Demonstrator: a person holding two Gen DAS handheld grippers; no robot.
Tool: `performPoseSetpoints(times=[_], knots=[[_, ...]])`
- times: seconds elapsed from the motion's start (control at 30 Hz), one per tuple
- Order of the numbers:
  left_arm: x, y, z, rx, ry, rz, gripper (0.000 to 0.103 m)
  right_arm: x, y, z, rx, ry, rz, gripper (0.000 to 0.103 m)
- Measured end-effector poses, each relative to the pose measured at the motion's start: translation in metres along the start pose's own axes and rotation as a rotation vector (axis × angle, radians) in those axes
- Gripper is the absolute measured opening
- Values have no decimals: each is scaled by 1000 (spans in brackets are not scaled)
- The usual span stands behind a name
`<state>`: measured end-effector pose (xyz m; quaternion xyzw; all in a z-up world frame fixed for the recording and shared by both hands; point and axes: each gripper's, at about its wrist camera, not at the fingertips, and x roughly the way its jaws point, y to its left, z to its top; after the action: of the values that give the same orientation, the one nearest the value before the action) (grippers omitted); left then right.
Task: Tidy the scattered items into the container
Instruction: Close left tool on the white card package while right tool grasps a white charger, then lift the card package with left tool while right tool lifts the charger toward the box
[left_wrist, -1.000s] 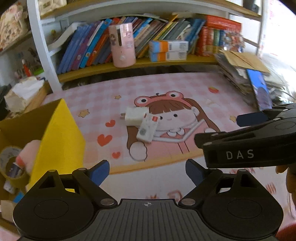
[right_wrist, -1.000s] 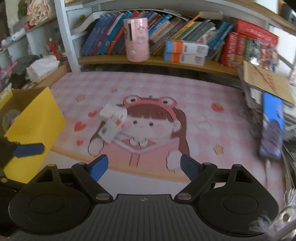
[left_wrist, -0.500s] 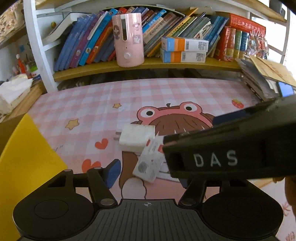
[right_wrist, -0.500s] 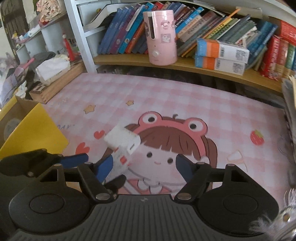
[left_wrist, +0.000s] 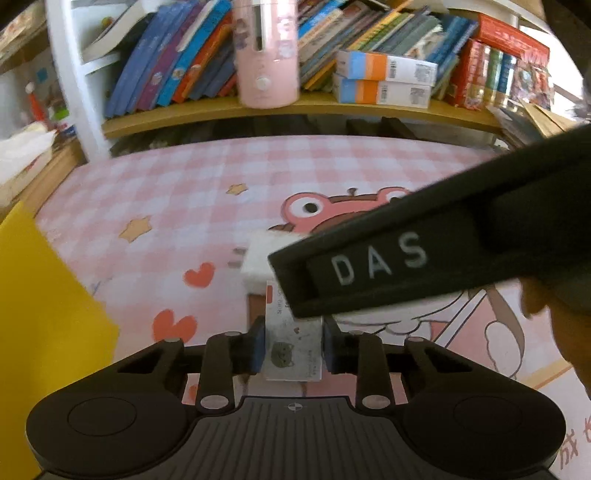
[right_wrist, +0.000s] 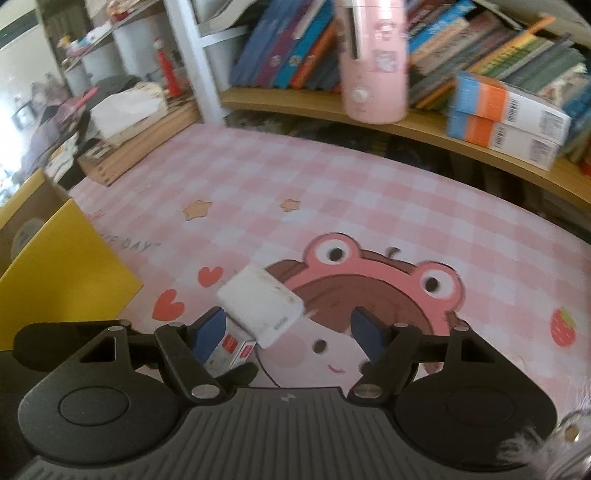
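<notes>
**Two items left on the mat, one of them already gripped**

Judging by how things lie, the tidying is well along but not finished. The yellow cardboard box (right_wrist: 62, 258), which sits off to the left of both tongs, already has something in it: a pale round shape shows inside, too blurred to name. Still out on the pink checked desk mat (right_wrist: 332, 192) are a white charger block (right_wrist: 262, 306) and a small white carton with a cat picture (left_wrist: 291, 347). The two lie together, one end of the carton tucked against or under the block; which of the two I cannot tell. Both must still go into the box.

The left gripper (left_wrist: 293, 349) is drawn in narrow, its blue pads (left_wrist: 258, 349) pressed on either long side of the carton, so that item looks held, though it has not left the mat as far as the views show. The charger block lies just ahead of these fingertips, partly hidden by the right tool's black finger crossing in front.

The right gripper (right_wrist: 288, 332) stands about half open with nothing clamped. The charger block sits between its jaws, closer to the left-hand pad (right_wrist: 208, 332), and whether that pad touches it is unclear. The carton's red-marked end shows just beneath that pad.

My reading is that each tool is taking one item, and the right one has yet to close.
</notes>
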<state>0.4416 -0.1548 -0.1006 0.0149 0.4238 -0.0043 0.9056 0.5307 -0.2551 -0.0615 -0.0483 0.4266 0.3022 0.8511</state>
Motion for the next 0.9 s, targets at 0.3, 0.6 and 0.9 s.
performPoseSetpoints(times=[0.3,0.6,0.9], knots=[[-31,26,-15,-113,7,79,28,35,15,9,-91,45,20,75],[-66,31,-19,-179,-35,80,29,52,27,5,-224,45,-12,55],[-100,36,-25,-196,-86,46,29,31,35,-6,-235,19,-36,41]])
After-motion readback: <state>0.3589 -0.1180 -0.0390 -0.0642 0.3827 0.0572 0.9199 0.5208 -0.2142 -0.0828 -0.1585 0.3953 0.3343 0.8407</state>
